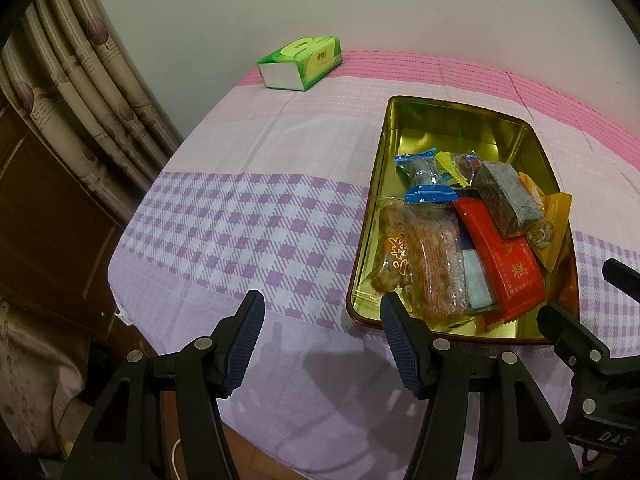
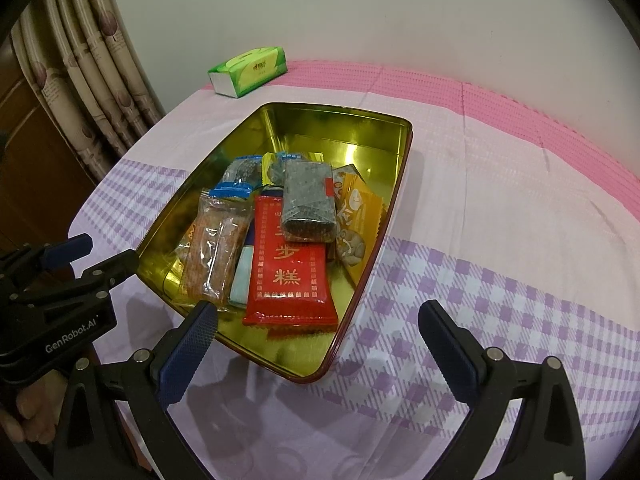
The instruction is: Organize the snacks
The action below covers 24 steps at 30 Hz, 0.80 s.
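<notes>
Gaping empty, both ribbed-padded hand-held grippers flank a glossy rectangular gold tin of crinkly snack packets

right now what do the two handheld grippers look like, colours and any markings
Both are black, angular linkage frames with silver pivot pins and dark blue ribbed finger pads. In the right wrist view the left gripper carries white "GenRobot.AI" lettering; the right gripper matches it.

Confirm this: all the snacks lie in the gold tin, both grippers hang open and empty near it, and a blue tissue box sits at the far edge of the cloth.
One thing is wrong: the tissue box is green, not blue, as both wrist views show. The rest stands: the snacks lie in the tin, and the left gripper and right gripper are open and empty.
</notes>
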Motion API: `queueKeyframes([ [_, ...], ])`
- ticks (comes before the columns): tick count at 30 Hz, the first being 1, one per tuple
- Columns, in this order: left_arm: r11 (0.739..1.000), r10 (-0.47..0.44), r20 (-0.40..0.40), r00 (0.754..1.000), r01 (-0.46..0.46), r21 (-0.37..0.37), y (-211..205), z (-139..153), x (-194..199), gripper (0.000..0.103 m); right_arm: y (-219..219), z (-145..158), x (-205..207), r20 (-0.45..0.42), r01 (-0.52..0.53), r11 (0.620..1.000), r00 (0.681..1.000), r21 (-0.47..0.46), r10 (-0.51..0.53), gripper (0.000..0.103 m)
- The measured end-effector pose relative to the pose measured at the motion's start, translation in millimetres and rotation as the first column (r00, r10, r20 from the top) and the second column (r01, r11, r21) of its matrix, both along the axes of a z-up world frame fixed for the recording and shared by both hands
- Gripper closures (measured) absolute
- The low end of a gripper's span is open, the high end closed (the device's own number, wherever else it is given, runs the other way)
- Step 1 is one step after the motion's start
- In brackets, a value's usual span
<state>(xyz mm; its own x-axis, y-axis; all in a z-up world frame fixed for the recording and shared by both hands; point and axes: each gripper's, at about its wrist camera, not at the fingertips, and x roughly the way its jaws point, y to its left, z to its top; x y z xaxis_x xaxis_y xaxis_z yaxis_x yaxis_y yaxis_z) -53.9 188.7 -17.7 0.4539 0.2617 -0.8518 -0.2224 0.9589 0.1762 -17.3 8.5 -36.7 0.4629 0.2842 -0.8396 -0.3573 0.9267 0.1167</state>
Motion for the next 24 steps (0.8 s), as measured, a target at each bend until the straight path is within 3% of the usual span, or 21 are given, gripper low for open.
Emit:
queueKeyframes([
  [24, 1.0, -0.003, 0.001, 1.0, 0.003, -0.006, 0.4, -1.0, 0.1, 0.042, -0.8, -0.4, 0.7, -0.002, 0.0, 1.0, 1.0, 0.001, 0.0, 0.004],
])
